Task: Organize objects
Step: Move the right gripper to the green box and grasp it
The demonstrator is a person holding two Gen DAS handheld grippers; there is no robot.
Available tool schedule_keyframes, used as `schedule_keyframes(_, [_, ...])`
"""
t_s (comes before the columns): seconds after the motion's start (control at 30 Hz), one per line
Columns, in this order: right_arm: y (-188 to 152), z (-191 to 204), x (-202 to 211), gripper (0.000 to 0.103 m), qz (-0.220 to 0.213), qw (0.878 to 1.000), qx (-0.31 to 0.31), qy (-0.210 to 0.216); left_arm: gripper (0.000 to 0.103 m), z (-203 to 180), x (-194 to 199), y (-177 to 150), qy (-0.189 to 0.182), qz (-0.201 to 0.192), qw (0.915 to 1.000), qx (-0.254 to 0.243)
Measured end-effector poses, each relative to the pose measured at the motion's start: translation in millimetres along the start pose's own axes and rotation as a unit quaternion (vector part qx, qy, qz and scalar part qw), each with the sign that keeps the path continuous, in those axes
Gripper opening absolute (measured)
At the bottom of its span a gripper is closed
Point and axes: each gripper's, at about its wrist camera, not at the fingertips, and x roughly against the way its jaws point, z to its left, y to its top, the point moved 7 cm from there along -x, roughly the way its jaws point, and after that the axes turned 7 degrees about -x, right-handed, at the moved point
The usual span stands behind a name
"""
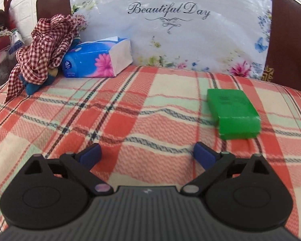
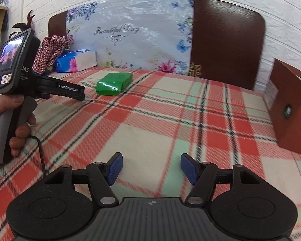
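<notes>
- The white floral plastic-wrapped cushion (image 1: 170, 30) leaning on the dark brown wooden headboard (image 2: 226, 40) carries the script words "Beautiful Day".
- The left claw (image 1: 147, 153) is seen from the side in the right wrist view, where its arm reads "GenRobot.ai" and its body shows the letters "DAS" beside a small lit screen; a bare hand (image 2: 16, 120) grips its grey handle.
- The blue flower-printed soft tissue pack (image 1: 96, 60) bears a small round logo, too small to read.
- Left claw: blue pads spread wide, nothing between them, hovering over the red, cream and mint plaid blanket (image 1: 130, 110) of the bed.
- Right claw (image 2: 151, 167): pads likewise wide apart and gripping nothing, above the blanket near the bed's foot edge.
- The green rectangular wrapped box (image 1: 233, 112) lies flat on the blanket, towards the headboard, ahead and right of the left claw, not touching it.
- The tissue pack sits at the head-left corner, against the cushion, with a red-and-white checked cloth bundle (image 1: 44, 52) draped beside it.
- A brown cardboard box (image 2: 291, 108) stands at the bed's right edge.
</notes>
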Motion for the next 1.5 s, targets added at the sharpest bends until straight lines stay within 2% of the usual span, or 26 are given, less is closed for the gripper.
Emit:
schedule_keyframes(0.4, [36.9, 37.3, -54.9, 0.065, -0.006, 0.999, 0.024, 0.038, 0.103, 4.6, -9.1, 5.7, -0.008, -0.008, 0.9999, 0.010])
schedule_keyframes(0.77, [73.6, 62.5, -107.7, 0.065, -0.014, 0.998, 0.034, 0.051, 0.103, 7.8, -8.0, 5.9, -0.012, -0.015, 0.9995, 0.026])
schedule_keyframes(0.93, [83.4, 72.3, -125.8, 0.068, -0.015, 0.998, 0.044, 0.050, 0.097, 20.0, -6.1, 5.2, 0.002, -0.024, 0.9977, 0.063])
schedule_keyframes(1.07, [89.5, 74.9, -137.1, 0.074, -0.013, 0.997, 0.044, 0.056, 0.096, 27.9, -3.8, 5.0, -0.002, -0.036, 0.9953, 0.090])
schedule_keyframes(1.2, [94.4, 81.2, -146.6, 0.075, -0.012, 0.997, 0.050, 0.058, 0.096, 34.4, -4.3, 5.6, 0.005, -0.041, 0.9929, 0.112])
schedule_keyframes(1.23, [94.7, 82.9, -147.0, 0.066, -0.013, 0.996, 0.054, 0.064, 0.096, 34.2, -4.5, 5.5, 0.006, -0.041, 0.9928, 0.112])
schedule_keyframes(1.3, [93.8, 87.6, -144.2, 0.056, -0.017, 0.995, 0.069, 0.075, 0.096, 33.8, -5.3, 5.4, 0.007, -0.040, 0.9932, 0.109])
schedule_keyframes(1.5, [84.8, 72.9, -127.1, 0.042, -0.015, 0.995, 0.059, 0.073, 0.097, 31.2, -6.9, 4.5, 0.014, -0.034, 0.9946, 0.098])
